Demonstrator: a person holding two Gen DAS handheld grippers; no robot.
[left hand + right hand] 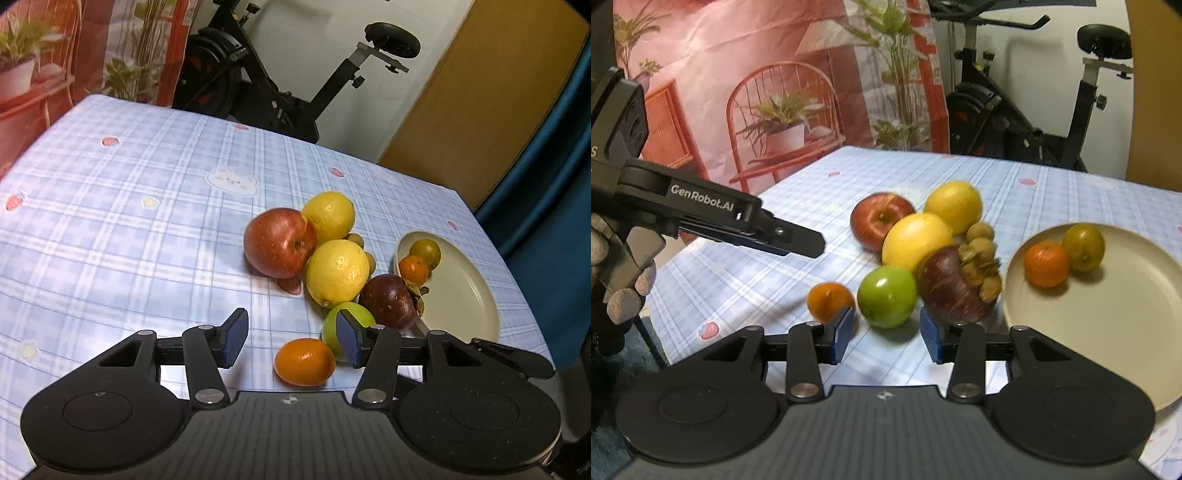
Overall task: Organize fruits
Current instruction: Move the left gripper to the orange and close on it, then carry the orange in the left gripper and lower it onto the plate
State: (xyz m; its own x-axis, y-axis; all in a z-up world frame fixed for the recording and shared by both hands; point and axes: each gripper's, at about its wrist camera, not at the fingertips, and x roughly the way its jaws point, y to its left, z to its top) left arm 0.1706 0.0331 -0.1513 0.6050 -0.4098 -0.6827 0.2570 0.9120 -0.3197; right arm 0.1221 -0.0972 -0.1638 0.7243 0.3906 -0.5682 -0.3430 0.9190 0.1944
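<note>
Home room, exercise bike (280, 74), checked tablecloth (129, 206)

lemons (955, 205): 2 | red apple (879, 219): 1 | green apple (886, 295): 1 | mangosteen (951, 282): 1 | oranges (1046, 264): 2 | plate (1108, 325): 1

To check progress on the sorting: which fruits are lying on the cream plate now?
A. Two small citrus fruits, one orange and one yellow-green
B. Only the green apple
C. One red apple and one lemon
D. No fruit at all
A: the cream plate holds only an orange citrus and a yellow-green citrus, side by side near its far rim.
</note>
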